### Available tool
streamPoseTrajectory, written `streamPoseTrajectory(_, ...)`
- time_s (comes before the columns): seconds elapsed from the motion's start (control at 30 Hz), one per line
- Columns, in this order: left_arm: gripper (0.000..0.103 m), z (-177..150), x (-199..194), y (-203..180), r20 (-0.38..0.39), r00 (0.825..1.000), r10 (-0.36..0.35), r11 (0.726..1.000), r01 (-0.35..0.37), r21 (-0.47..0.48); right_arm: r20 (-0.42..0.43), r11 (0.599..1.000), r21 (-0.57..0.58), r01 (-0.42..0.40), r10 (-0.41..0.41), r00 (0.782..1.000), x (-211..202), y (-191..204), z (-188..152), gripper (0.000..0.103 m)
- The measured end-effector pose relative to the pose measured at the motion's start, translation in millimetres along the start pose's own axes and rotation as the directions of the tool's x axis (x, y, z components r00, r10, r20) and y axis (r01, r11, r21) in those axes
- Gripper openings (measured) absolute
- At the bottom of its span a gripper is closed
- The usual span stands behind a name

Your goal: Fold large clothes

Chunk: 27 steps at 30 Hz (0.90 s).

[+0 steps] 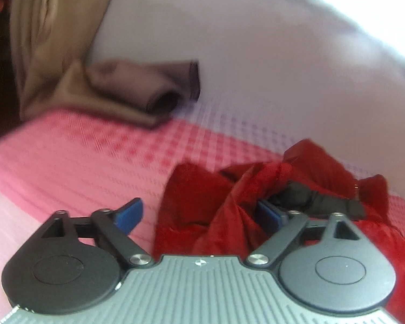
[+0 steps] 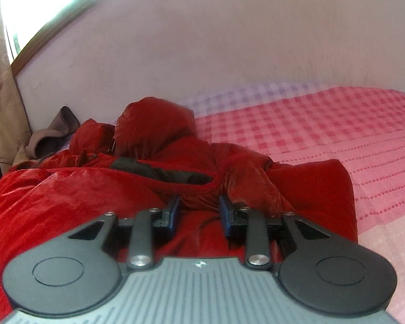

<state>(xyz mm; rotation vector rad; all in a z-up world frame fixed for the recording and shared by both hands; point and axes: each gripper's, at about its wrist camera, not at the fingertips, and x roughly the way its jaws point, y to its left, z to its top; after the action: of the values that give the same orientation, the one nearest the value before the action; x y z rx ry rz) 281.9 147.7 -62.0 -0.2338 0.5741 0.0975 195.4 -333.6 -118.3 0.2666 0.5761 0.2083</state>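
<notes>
A shiny red hooded jacket (image 2: 67,197) with black lining lies crumpled on a pink checked bedspread (image 2: 324,135). In the left wrist view the jacket (image 1: 216,202) bunches at the lower right. My left gripper (image 1: 202,214) is open wide at the jacket's left edge; red cloth sits between the blue pads, the right pad partly buried in it. My right gripper (image 2: 199,210) is open over the jacket's middle, just below the black-lined collar (image 2: 162,172), with red cloth between its pads. The hood (image 2: 154,124) stands up behind.
A brown garment (image 1: 116,89) lies at the bed's far left against the pale wall (image 1: 256,54); it also shows in the right wrist view (image 2: 51,137). A curtain (image 2: 0,94) and bright window are at the left. Pink bedspread stretches to the right.
</notes>
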Motion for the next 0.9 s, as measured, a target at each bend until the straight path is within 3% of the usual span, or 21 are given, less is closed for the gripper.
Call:
streamPoseTrajectory(0.13,0.103,9.6,-16.9,22.6,0.046,0.999,0.01,0.998,-0.013,0.059,0.026,1.0,0.006,0.0,0.0,1.0,-3.3,-0.1,-2.4,0.03)
streamPoseTrajectory(0.3,0.103,3.6,1.7,47.8,-0.11,0.992,-0.057,0.995,0.065,0.072,0.051,1.0,-0.006,0.01,-0.01,0.999,-4.9,1.9,-6.0,0.03)
streamPoseTrajectory(0.4,0.103,0.8,12.4,56.4,-0.144,0.984,-0.106,0.992,0.115,0.052,0.058,1.0,-0.015,0.018,-0.017,0.998,-5.5,3.8,-7.4,0.03)
streamPoseTrajectory(0.57,0.103,0.9,34.2,70.7,-0.23,0.943,-0.242,0.969,0.248,-0.005,0.061,1.0,-0.011,0.015,-0.014,0.998,-6.0,2.8,-8.4,0.03)
streamPoseTrajectory(0.7,0.103,-0.9,43.8,90.4,-0.236,0.9,-0.367,0.93,0.362,-0.066,0.067,1.0,-0.011,0.014,-0.013,0.998,-6.3,2.4,-9.7,0.03)
streamPoseTrajectory(0.77,0.103,0.3,47.6,99.3,-0.236,0.869,-0.435,0.9,0.421,-0.11,0.068,1.0,-0.013,0.016,-0.015,0.998,-6.4,2.1,-9.9,0.03)
streamPoseTrajectory(0.8,0.103,0.7,50.6,103.1,-0.242,0.839,-0.488,0.873,0.464,-0.152,0.07,1.0,-0.015,0.018,-0.017,0.997,-6.5,2.2,-10.0,0.03)
streamPoseTrajectory(0.83,0.103,0.9,54.0,105.9,-0.247,0.8,-0.547,0.836,0.509,-0.204,0.071,1.0,-0.017,0.02,-0.019,0.997,-6.5,2.6,-10.1,0.03)
streamPoseTrajectory(0.9,0.103,-3.3,65.2,108.0,-0.255,0.678,-0.689,0.722,0.615,-0.316,0.074,0.999,-0.022,0.024,-0.023,0.997,-6.7,3.6,-10.4,0.03)
